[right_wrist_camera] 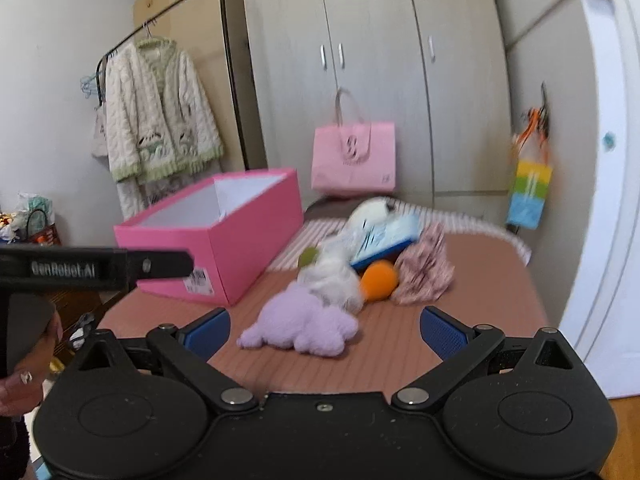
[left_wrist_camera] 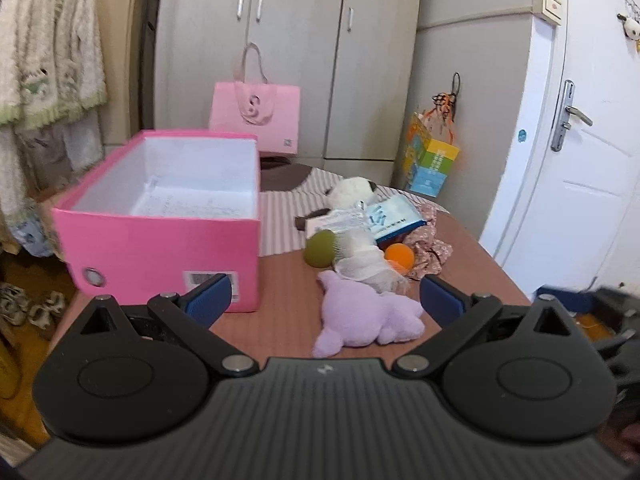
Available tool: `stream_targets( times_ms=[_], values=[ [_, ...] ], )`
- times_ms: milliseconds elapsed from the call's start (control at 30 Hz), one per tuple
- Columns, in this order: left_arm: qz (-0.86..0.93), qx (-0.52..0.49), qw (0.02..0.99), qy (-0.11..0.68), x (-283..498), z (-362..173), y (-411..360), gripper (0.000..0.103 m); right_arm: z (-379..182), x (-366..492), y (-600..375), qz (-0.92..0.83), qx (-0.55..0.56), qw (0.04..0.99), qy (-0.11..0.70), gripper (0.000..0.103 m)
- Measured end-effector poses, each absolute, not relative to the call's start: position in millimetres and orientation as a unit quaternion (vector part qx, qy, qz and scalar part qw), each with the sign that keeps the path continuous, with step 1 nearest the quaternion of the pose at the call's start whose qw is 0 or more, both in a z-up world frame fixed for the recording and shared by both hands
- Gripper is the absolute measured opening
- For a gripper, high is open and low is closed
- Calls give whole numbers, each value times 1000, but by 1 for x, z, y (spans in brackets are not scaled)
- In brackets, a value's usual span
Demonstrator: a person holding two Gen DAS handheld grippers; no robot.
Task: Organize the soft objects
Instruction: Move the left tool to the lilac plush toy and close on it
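An open pink box (left_wrist_camera: 160, 236) (right_wrist_camera: 224, 236) stands on the left of the brown table (left_wrist_camera: 288, 280); only paper shows inside. To its right lies a pile: a purple plush (left_wrist_camera: 368, 320) (right_wrist_camera: 304, 328) nearest me, a white mesh cloth (left_wrist_camera: 368, 264) (right_wrist_camera: 336, 276), a green ball (left_wrist_camera: 320, 247) (right_wrist_camera: 308, 257), an orange ball (left_wrist_camera: 399, 258) (right_wrist_camera: 378, 276), a floral fabric piece (left_wrist_camera: 430, 246) (right_wrist_camera: 424, 268), a blue-white packet (left_wrist_camera: 390, 216) (right_wrist_camera: 384, 236) and a white plush (left_wrist_camera: 354, 191) (right_wrist_camera: 370, 208). My left gripper (left_wrist_camera: 325, 300) is open and empty just before the purple plush. My right gripper (right_wrist_camera: 325, 330) is open and empty.
A pink handbag (left_wrist_camera: 256, 118) (right_wrist_camera: 354, 160) stands at the back before grey wardrobes. A colourful bag (left_wrist_camera: 430, 160) hangs at the right, next to a white door (left_wrist_camera: 580, 160). A striped cloth (left_wrist_camera: 288, 208) covers the table's far part. Clothes (right_wrist_camera: 160, 120) hang on a rack at left.
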State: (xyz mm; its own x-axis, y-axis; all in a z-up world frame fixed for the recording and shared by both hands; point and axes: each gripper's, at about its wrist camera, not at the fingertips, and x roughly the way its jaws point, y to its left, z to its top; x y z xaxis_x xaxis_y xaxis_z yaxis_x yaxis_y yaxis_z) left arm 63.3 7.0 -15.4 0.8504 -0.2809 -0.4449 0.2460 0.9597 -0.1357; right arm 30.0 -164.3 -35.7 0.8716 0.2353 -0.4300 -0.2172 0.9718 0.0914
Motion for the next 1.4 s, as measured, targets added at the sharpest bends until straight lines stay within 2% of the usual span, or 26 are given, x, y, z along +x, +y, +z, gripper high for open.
stream_targets(
  times_ms=[267, 467, 567, 667, 833, 900, 1000, 1033, 1400],
  values=[
    [-179, -62, 944, 269, 113, -50, -8, 97, -81, 65, -150, 153, 3, 959, 239, 100],
    [-184, -44, 940, 285, 144, -73, -21, 93, -102, 81, -131, 148, -39, 964, 218, 97],
    [-193, -45, 934, 297, 155, -81, -25, 87, -110, 91, -128, 136, -40, 965, 219, 95],
    [-192, -48, 930, 310, 163, -88, -26, 76, -116, 98, -131, 133, -28, 966, 221, 90],
    [-207, -67, 922, 321, 170, -97, -22, 66, -123, 103, -137, 149, 3, 963, 226, 86],
    [-216, -68, 919, 322, 169, -98, -23, 53, -127, 104, -137, 154, 12, 961, 229, 82],
    [-209, -74, 919, 326, 166, -99, -23, 47, -128, 101, -129, 148, -4, 963, 224, 76],
    [-207, -76, 919, 326, 165, -99, -23, 46, -128, 100, -126, 149, -8, 963, 226, 68],
    [-181, -54, 918, 350, 150, -88, -22, 46, -121, 93, -112, 153, -32, 959, 237, 63]
  ],
)
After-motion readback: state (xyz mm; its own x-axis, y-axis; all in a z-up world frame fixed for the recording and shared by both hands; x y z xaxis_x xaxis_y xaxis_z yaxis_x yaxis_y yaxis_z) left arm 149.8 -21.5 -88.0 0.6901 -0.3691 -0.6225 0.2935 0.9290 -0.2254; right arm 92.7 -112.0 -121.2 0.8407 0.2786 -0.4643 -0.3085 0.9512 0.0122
